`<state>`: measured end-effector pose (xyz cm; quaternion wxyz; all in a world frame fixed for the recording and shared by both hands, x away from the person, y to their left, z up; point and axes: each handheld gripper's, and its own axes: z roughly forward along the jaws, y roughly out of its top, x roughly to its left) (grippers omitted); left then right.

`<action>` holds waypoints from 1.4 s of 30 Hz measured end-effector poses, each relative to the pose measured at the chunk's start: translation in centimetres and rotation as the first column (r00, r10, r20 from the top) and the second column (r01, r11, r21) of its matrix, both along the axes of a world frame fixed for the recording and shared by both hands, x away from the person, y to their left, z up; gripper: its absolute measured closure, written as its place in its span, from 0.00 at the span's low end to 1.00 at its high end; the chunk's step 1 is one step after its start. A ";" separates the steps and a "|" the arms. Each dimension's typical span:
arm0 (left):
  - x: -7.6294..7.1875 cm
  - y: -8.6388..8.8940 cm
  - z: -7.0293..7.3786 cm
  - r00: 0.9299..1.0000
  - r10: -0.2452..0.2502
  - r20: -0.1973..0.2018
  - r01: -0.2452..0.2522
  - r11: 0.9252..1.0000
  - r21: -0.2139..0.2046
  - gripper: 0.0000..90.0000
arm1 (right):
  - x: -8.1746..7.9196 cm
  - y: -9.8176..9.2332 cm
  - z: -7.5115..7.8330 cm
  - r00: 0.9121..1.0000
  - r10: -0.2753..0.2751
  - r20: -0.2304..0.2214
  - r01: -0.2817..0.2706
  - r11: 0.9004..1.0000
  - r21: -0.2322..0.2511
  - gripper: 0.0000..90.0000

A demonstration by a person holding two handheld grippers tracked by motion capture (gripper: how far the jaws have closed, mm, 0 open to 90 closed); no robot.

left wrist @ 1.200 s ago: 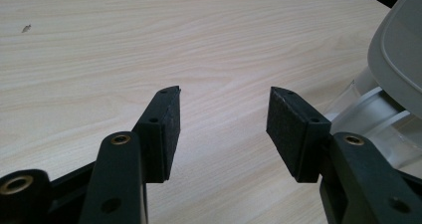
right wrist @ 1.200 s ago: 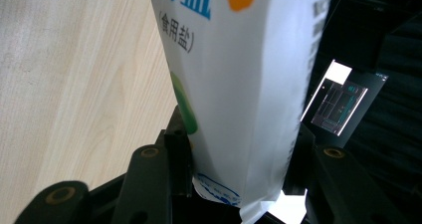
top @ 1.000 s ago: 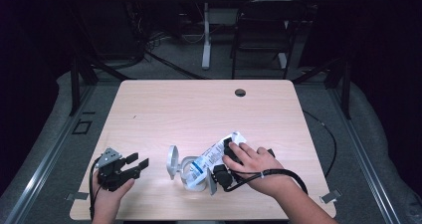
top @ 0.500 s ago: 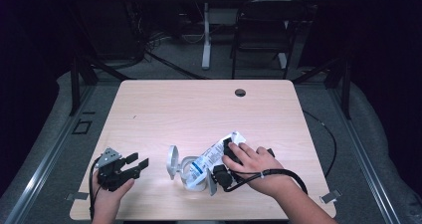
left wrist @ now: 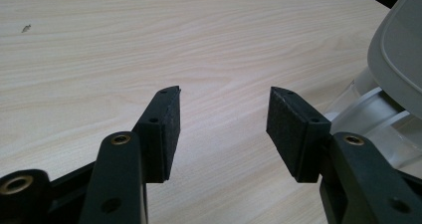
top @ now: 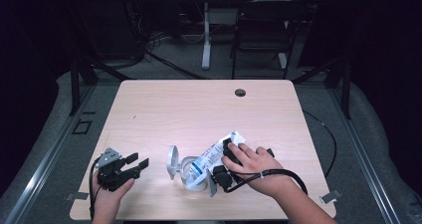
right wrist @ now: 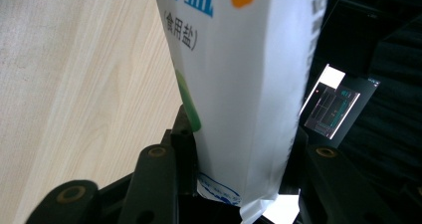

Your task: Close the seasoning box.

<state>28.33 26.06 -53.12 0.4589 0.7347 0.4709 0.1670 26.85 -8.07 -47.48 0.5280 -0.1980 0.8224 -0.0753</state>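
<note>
While the left gripper (top: 141, 165) rests low at the near-left of the wooden table (top: 199, 109), its jaws stand wide apart w/ nothing between them; the left gripper view (left wrist: 224, 119) shows only bare tabletop in the gap, pads clear of everything. The left hand (top: 110, 194) holds it near the table's front edge.

The right gripper (right wrist: 239, 149) has the salt bag (top: 215, 154) between its jaws, which have just been closing. In the right gripper view both pads sit against the bag's sides near its bottom seam, so it's a grip on the bag, jaws roughly half open around its width. The right hand (top: 254, 167) lies over that gripper in the high view.

Bag position: near-centre of the table, a bit right of middle, close to the front edge. Its long axis runs diagonally in the high view, from near-left to far-right; the far-right end is raised toward the table's right-back, the near-left end points down at the clear jar (top: 193, 173). White pouch (right wrist: 239, 59) w/ blue print and an orange spot.

The jar sits just beside the bag's lower end, touching or nearly so; can't tell which. Its hinged lid (top: 172, 162) stands open on the left side, also seen at the right edge of the left gripper view (left wrist: 398, 50). A dark grommet hole (top: 240, 92) is at the table's far edge.
</note>
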 end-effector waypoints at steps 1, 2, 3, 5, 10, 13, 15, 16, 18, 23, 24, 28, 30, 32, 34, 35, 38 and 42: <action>0.0 0.0 0.0 1.000 0.000 0.001 0.000 1.000 -0.002 0.53 | 0.0 0.0 0.0 1.000 0.001 0.000 -0.001 1.000 0.000 0.70; 0.0 0.0 0.0 1.000 0.000 0.002 0.000 1.000 -0.003 0.53 | 0.0 0.0 0.0 1.000 0.000 0.005 0.000 1.000 -0.003 0.70; 0.0 0.0 0.0 1.000 0.000 0.002 0.000 1.000 -0.003 0.53 | 0.0 0.0 0.0 1.000 0.002 0.001 -0.002 1.000 0.001 0.70; 0.0 0.0 0.0 1.000 0.000 0.001 0.000 1.000 -0.002 0.53 | 0.0 0.0 0.0 1.000 0.003 0.001 -0.003 1.000 0.002 0.70; 0.0 0.0 -0.1 1.000 0.002 -0.002 -0.002 1.000 0.000 0.53 | 0.0 -0.1 0.0 1.000 0.002 0.004 -0.002 1.000 -0.001 0.71; 0.0 0.0 -0.1 1.000 0.002 -0.002 -0.002 1.000 0.000 0.53 | 0.0 -0.1 0.0 1.000 0.005 0.004 -0.005 1.000 -0.002 0.71; 0.0 0.0 -0.1 1.000 0.002 -0.002 -0.002 1.000 0.000 0.53 | -0.1 0.0 0.0 1.000 -0.001 0.005 0.001 1.000 -0.011 0.71; 0.0 0.0 -0.1 1.000 0.002 -0.002 -0.002 1.000 0.000 0.53 | -0.1 -0.1 0.0 1.000 0.001 0.005 0.000 1.000 -0.010 0.71; 0.0 0.0 -0.1 1.000 0.003 -0.003 -0.003 1.000 0.000 0.53 | -0.1 -0.1 0.0 1.000 0.000 0.005 0.000 1.000 -0.010 0.72; 0.0 0.0 -0.1 1.000 0.003 -0.002 -0.003 1.000 0.000 0.53 | 0.0 -0.1 -0.1 1.000 0.008 -0.004 -0.008 1.000 0.005 0.72; 0.0 0.0 -0.1 1.000 0.002 -0.001 -0.002 1.000 0.002 0.53 | -0.1 -0.1 -0.1 1.000 0.005 0.001 -0.005 1.000 -0.001 0.73; 0.0 0.0 -0.1 1.000 0.003 -0.001 -0.003 1.000 0.000 0.53 | 0.0 -0.1 -0.1 1.000 0.007 -0.006 -0.007 1.000 0.002 0.73; 0.0 0.0 -0.1 1.000 0.002 0.000 -0.002 1.000 0.002 0.53 | 0.0 -0.1 -0.1 1.000 0.007 -0.006 -0.007 1.000 0.001 0.74; 0.0 0.0 -0.1 1.000 0.001 0.000 -0.001 1.000 0.003 0.53 | -0.1 -0.2 -0.1 1.000 0.008 -0.005 -0.008 1.000 0.001 0.74; 0.0 0.0 -0.1 1.000 0.003 -0.001 -0.003 1.000 0.001 0.53 | -0.1 -0.2 0.0 1.000 0.009 -0.004 -0.009 1.000 0.002 0.74; 0.0 0.0 -0.1 1.000 0.001 0.000 -0.001 1.000 0.003 0.53 | -0.1 -0.2 -0.1 1.000 0.010 -0.004 -0.010 1.000 0.001 0.74; 0.0 0.0 -0.1 1.000 0.003 -0.001 -0.003 1.000 0.001 0.53 | 0.0 -0.2 -0.1 1.000 0.010 -0.005 -0.010 1.000 0.002 0.74; 0.0 0.0 -0.1 1.000 0.003 -0.002 -0.003 1.000 0.001 0.53 | 0.0 -0.2 -0.1 1.000 0.011 -0.005 -0.011 1.000 0.003 0.75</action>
